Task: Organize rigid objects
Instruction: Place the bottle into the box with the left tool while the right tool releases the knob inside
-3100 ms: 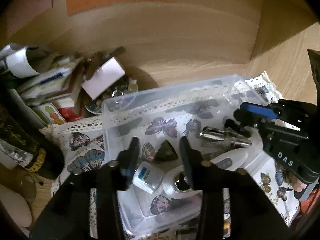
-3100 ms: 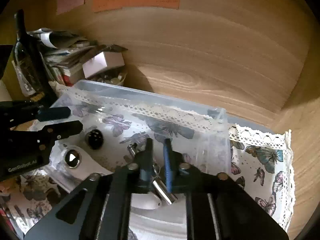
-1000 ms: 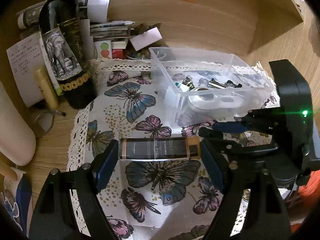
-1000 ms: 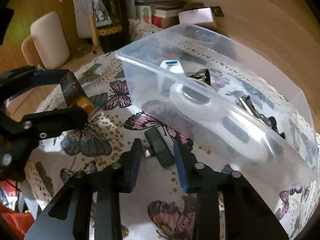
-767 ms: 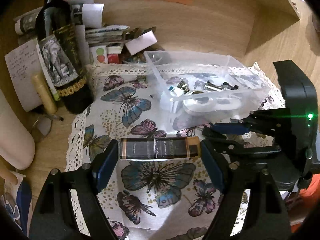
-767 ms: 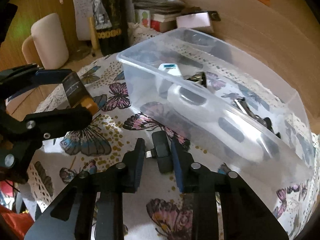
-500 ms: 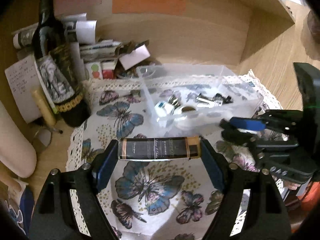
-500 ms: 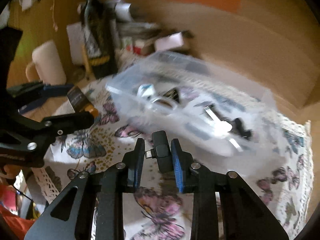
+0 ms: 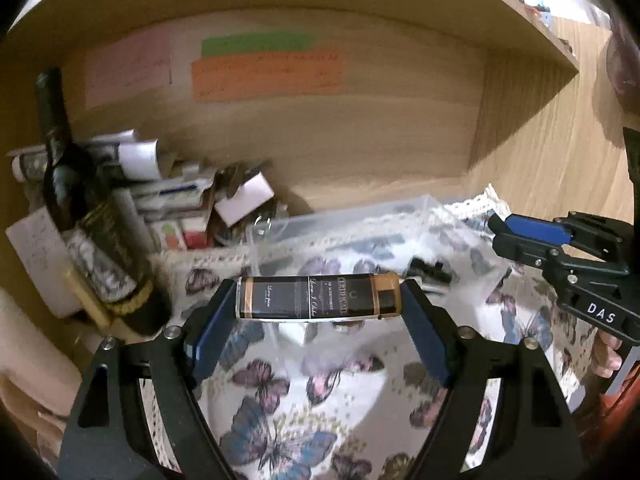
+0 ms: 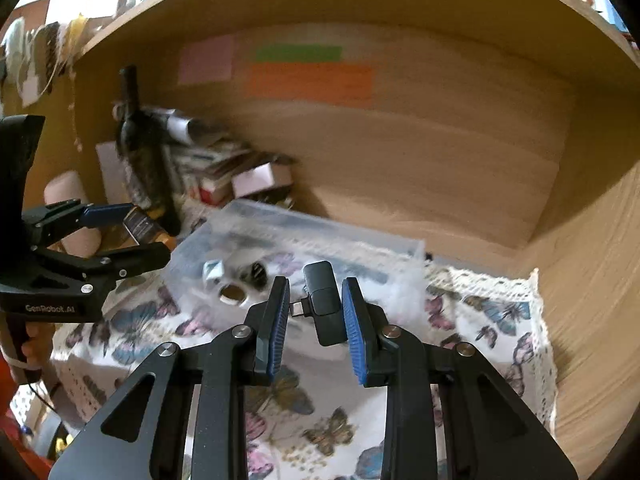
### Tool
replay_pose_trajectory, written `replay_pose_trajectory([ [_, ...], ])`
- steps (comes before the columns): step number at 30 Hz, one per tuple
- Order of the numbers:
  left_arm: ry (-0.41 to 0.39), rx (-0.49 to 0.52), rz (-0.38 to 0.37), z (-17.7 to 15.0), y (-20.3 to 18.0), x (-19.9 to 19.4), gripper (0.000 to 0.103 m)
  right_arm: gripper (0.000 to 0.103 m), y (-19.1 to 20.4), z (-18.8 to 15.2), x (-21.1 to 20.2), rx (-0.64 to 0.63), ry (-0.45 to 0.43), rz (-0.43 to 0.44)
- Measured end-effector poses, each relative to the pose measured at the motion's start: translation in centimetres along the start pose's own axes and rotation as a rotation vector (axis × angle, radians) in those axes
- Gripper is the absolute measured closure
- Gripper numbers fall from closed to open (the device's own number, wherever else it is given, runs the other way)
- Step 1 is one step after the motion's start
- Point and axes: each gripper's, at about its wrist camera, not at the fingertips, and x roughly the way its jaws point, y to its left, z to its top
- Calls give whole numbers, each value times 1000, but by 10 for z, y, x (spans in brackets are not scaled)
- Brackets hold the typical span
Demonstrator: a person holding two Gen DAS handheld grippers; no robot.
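My left gripper is shut on a dark brown labelled tube, held crosswise by its ends above the butterfly cloth, in front of the clear plastic box. My right gripper is shut on a small black adapter with a metal plug pointing left, lifted in front of the box. The box holds several small items, among them a tape roll. Each gripper shows in the other's view, the right gripper at right, the left gripper at left with the tube.
A dark wine bottle stands at the back left beside stacked papers and small boxes. A wooden back wall with coloured notes and a side wall close the alcove. A cream cylinder stands far left.
Both grippers have risen from the cloth with their objects and tilted up toward the back wall. The right gripper closed on the black adapter and lifted it off the cloth.
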Motion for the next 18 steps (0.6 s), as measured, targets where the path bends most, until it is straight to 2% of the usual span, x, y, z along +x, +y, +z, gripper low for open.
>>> replay_pose_trajectory([
  [6,38,-11,-19,15,-2,34,23,78,-13,6,31,26,33,5],
  [9,77,-16,-14,15,-3,58,23,78,-15,3,52,29,78,6],
  [14,169,-40,-53,9,-5,96,23,78,-18,-9,80,36,177,-1],
  [18,170,-18,-56,6,-10,105,23,78,-21,-19,94,49,222,-6],
])
